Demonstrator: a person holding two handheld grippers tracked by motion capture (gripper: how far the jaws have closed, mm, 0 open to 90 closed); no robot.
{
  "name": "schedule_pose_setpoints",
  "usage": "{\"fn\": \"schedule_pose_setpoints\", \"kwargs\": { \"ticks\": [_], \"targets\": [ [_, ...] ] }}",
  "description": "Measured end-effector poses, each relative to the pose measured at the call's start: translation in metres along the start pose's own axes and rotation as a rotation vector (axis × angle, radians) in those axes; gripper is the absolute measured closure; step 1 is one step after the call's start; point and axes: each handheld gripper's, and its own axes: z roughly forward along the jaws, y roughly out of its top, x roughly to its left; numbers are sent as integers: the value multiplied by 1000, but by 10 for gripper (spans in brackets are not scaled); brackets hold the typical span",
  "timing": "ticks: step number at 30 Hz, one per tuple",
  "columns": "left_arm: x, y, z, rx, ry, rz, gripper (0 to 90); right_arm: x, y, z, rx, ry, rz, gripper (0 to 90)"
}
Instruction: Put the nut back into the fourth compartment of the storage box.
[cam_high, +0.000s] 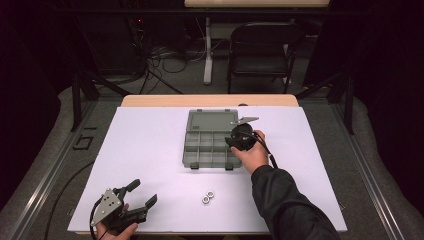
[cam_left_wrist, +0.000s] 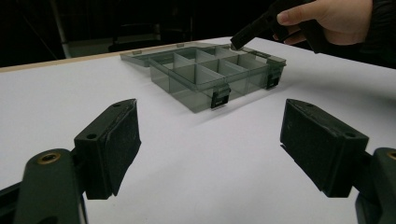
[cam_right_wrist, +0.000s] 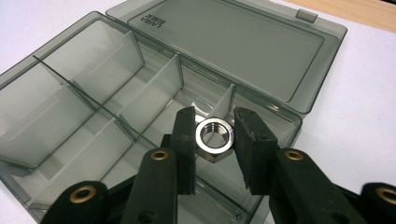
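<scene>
Right gripper (cam_right_wrist: 214, 140) clamps nut (cam_right_wrist: 214, 135) over organizer box (cam_right_wrist: 70, 70); landing compartment unclear.

My right arm: dark sleeve (cam_high: 285, 200). My grippers (cam_left_wrist: 210, 144): black blocky jaws, brass-ringed screw holes, grey three-cornered plate (cam_high: 106, 204).

All three views share the organizer box (cam_high: 210, 140).

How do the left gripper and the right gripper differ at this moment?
The left gripper has its jaws wide open and holds nothing; the right gripper is shut on a hex nut. The left one sits low near the table's front edge; the right one hangs over the open compartment box. Both are black, hand-held.
</scene>
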Motion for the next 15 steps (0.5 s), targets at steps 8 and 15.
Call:
{"fn": "schedule_pose_setpoints", "kwargs": {
  "ticks": [8,15],
  "targets": [
    [0,0,0,0,0,1,200,0,-1,1,13,3,15,652],
    [0,0,0,-2,-2,-3,200,1,1,-4,-9,-3,0,551]
  ]
}}
